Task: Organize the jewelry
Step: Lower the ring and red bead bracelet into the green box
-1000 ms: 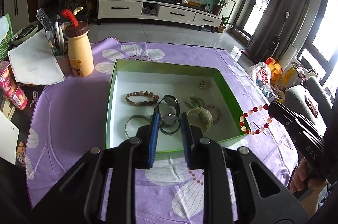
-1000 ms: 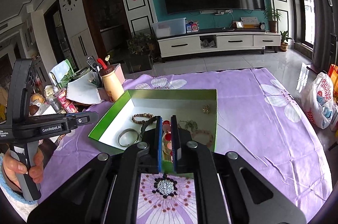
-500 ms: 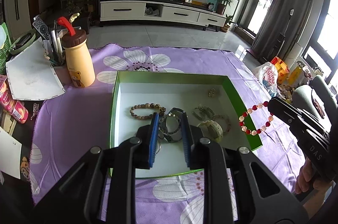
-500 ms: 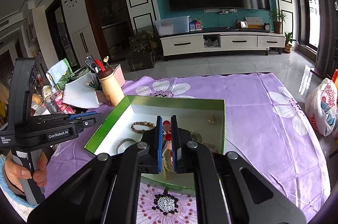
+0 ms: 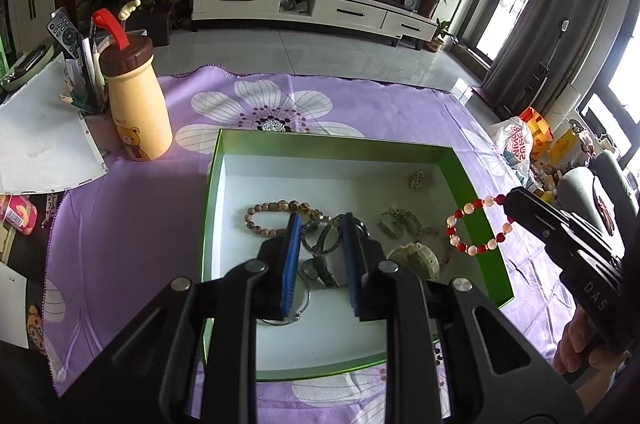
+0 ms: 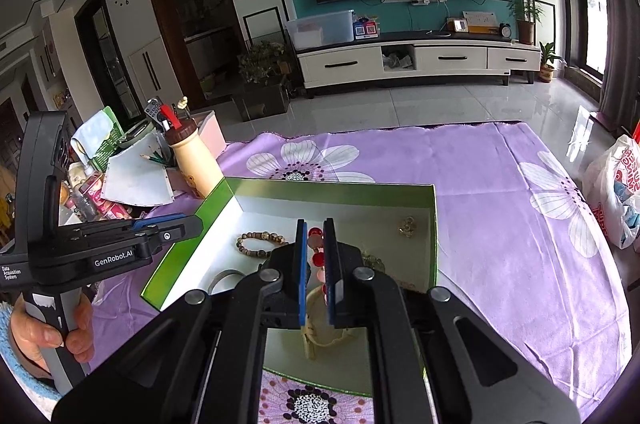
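You're carrying the red-and-white bead bracelet (image 5: 478, 224) pinched tight in your right gripper (image 6: 316, 252), dangling above the green box's (image 5: 464, 179) right wall; its free floor lies leftward (your left gripper (image 5: 320, 236), slightly parted, is holding nothing).

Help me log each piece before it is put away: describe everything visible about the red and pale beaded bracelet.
The red and pale beaded bracelet is a loop of round glossy beads, red ones alternating with pinkish-white ones. It hangs in the air from the right gripper, whose blue pads are shut on one end of the loop. It hangs open over the right wall of the green cardboard box, apparently touching only the pads.
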A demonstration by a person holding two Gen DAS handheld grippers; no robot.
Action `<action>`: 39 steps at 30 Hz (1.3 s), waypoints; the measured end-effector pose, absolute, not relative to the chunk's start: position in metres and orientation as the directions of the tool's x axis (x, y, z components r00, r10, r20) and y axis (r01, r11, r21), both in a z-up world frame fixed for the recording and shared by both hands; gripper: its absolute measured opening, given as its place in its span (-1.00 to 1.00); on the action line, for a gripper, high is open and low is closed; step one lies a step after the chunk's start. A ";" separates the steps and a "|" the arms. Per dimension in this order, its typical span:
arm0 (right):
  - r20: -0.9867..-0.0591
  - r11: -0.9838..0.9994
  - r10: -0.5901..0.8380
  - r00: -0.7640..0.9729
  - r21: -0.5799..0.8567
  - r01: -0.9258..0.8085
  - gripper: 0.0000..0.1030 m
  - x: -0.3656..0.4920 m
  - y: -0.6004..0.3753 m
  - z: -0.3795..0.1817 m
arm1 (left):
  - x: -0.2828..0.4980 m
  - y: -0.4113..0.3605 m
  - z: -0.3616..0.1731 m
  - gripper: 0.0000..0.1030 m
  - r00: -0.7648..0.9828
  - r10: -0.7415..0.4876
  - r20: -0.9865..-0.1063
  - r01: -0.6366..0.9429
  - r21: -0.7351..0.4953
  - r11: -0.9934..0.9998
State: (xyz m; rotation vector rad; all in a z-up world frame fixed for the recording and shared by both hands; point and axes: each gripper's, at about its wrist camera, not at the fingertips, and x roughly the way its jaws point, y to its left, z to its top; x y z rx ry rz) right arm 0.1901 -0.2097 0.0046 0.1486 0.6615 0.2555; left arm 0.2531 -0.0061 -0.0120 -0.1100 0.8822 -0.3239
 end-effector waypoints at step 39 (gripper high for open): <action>-0.630 0.944 0.318 0.709 0.279 -0.177 -0.86 0.229 -0.210 -0.008 | 0.279 -0.007 -0.030 -0.60 0.526 -0.351 -0.774 0.225 -0.272 0.936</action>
